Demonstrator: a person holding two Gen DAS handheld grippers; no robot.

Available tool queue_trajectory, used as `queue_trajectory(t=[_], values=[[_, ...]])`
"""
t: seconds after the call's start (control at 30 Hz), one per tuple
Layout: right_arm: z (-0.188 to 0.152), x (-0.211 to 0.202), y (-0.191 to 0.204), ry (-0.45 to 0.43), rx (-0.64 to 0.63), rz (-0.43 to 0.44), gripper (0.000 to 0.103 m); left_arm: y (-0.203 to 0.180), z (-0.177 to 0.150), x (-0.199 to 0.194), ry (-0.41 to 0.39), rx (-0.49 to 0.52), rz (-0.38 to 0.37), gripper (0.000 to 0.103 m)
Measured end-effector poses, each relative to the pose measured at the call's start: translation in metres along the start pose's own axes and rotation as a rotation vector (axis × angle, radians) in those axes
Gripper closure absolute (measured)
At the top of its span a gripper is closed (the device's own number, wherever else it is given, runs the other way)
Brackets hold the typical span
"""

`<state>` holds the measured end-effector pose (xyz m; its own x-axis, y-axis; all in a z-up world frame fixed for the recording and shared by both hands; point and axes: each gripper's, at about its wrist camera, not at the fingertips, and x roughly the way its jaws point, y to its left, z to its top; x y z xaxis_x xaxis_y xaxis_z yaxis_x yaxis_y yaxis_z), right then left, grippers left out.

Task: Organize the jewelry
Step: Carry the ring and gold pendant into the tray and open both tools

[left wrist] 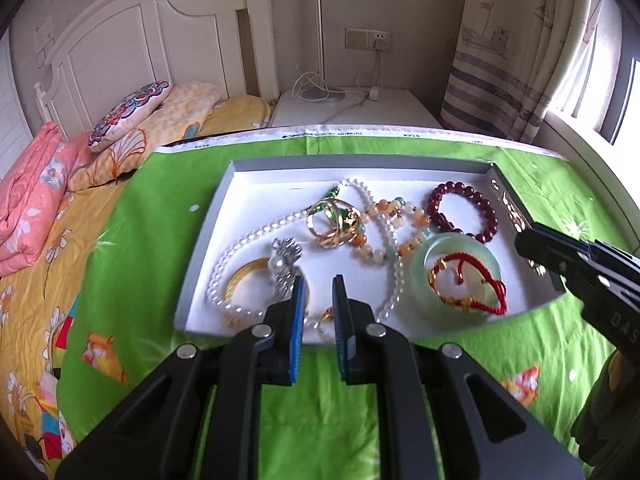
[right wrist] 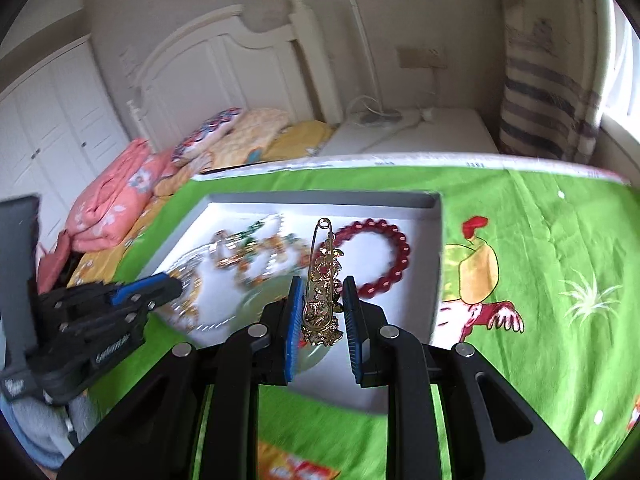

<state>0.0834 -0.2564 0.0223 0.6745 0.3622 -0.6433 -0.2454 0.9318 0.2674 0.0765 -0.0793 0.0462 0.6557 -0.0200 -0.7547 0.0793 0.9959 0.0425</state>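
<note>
A shallow grey tray (left wrist: 208,216) with a white floor holds mixed jewelry: a pearl necklace (left wrist: 256,236), a gold bangle (left wrist: 244,276), gold rings (left wrist: 334,224), an orange bead string (left wrist: 400,224), a dark red bead bracelet (left wrist: 462,210), a jade bangle (left wrist: 456,280) with a red cord bracelet (left wrist: 468,284). My left gripper (left wrist: 320,286) is open and empty over the tray's near edge. My right gripper (right wrist: 320,284) is shut on a gold brooch (right wrist: 324,292) with a long pin, held above the tray (right wrist: 434,240) near the red bracelet (right wrist: 372,256). The right gripper also shows in the left wrist view (left wrist: 532,246).
The tray lies on a green printed cloth (left wrist: 136,264) on a bed. Pillows (left wrist: 132,112) and a pink quilt (left wrist: 32,196) lie at the left. A white nightstand (left wrist: 360,112) with a lamp stands behind. A curtain (left wrist: 516,48) hangs at the right.
</note>
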Motion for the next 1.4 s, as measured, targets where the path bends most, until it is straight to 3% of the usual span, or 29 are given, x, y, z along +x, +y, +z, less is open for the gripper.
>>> queue_trajectory(t=[0.2, 0.27, 0.3, 0.33, 0.4, 0.57, 0.67, 0.9, 1.27, 1.4], values=[[0.007, 0.019, -0.01, 0.026, 0.031, -0.031, 0.079, -0.006, 0.007, 0.016, 0.018, 0.017, 0.007, 0.088], [0.006, 0.016, -0.012, 0.019, 0.038, -0.019, 0.062, 0.0, 0.009, 0.017, 0.029, -0.004, -0.003, 0.075], [0.006, 0.012, -0.013, 0.009, 0.042, -0.015, 0.037, 0.005, 0.01, 0.015, 0.022, -0.017, -0.006, 0.064], [0.006, 0.006, -0.014, -0.012, 0.044, -0.006, 0.029, 0.009, 0.012, 0.012, 0.011, -0.022, -0.002, 0.053], [0.006, -0.004, -0.013, -0.048, 0.032, 0.017, 0.029, 0.017, 0.015, 0.004, -0.012, -0.018, 0.003, 0.046], [0.002, -0.02, -0.01, -0.058, 0.033, 0.03, 0.029, 0.03, 0.02, -0.01, -0.029, -0.03, 0.009, 0.045], [-0.007, -0.031, -0.005, -0.055, 0.012, 0.043, 0.029, 0.036, 0.019, -0.018, -0.039, -0.029, 0.011, 0.039], [-0.047, -0.057, 0.02, -0.009, -0.12, 0.088, 0.029, 0.064, -0.006, -0.05, -0.086, -0.119, 0.01, 0.009], [-0.079, -0.034, 0.065, 0.142, -0.3, 0.092, 0.031, 0.074, -0.095, -0.052, 0.033, -0.138, -0.017, 0.006], [-0.075, -0.019, 0.071, 0.177, -0.31, 0.103, 0.042, 0.07, -0.117, -0.045, 0.064, -0.108, -0.047, 0.006]])
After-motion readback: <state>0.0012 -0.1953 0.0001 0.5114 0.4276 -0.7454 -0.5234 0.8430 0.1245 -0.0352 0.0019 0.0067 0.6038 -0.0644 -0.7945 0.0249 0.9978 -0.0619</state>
